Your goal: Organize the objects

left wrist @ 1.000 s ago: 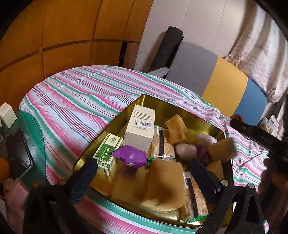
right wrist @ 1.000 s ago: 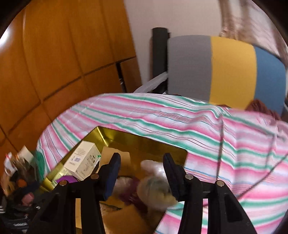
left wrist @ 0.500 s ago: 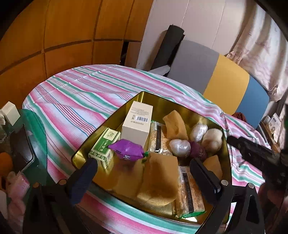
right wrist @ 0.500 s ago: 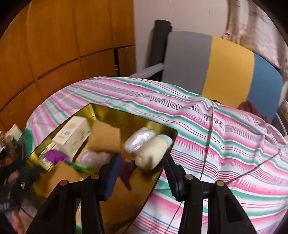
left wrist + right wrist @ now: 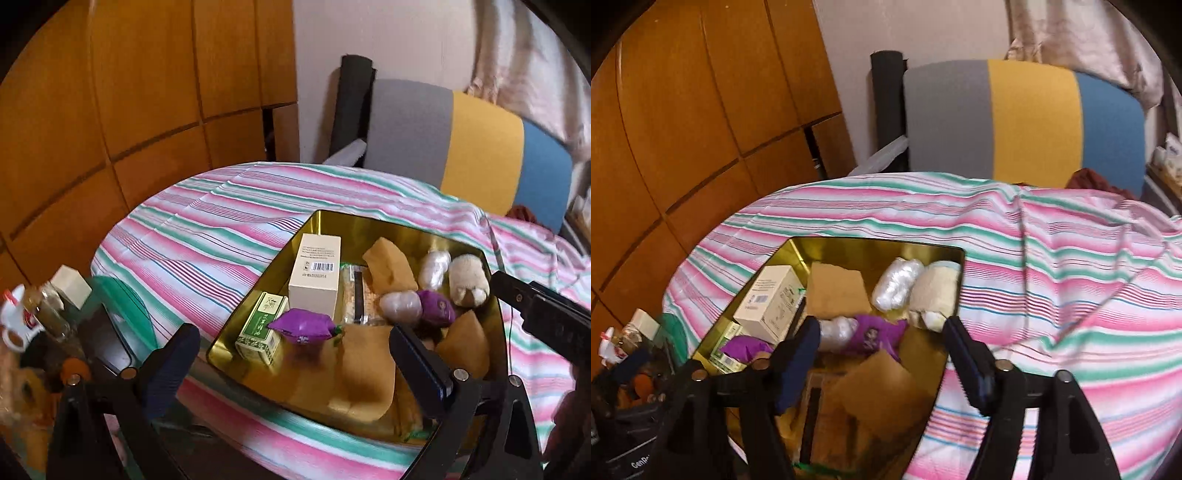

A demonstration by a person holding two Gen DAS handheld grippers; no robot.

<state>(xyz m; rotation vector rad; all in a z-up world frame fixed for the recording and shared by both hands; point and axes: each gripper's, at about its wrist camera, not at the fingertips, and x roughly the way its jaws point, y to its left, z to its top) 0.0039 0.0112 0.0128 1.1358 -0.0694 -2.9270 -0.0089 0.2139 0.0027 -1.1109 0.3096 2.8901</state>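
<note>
A: Describe the surroundings.

B: Wood-panelled wall behind; a chair back [image 5: 1027, 118] in grey, yellow and blue stands beyond the far edge of a round table under a striped cloth [image 5: 1052, 258]. A gold tray [image 5: 373, 225] sits on the cloth toward the near edge.

A: Tray contents?

B: A cream box [image 5: 316, 273] and a green carton [image 5: 262, 325] along the left wall. A purple packet [image 5: 301, 325] just beside the carton. Tan packets in the centre and at the near edge. At the far right corner, a clear-wrapped roll [image 5: 897, 282] touches a beige roll [image 5: 938, 291].

A: Right gripper [image 5: 881, 363] state?

B: Jaws have just been opening and now stand apart with nothing pressed between the pads. It hovers over the tray's near right part.

A: Change from one second ago?

B: Then the narrower jaws framed the beige roll low in the tray. The roll now lies free in the corner, beyond the fingertips.

A: Left gripper [image 5: 291, 354]?

B: Jaws wide apart, empty, above the tray's near edge, as before.
</note>
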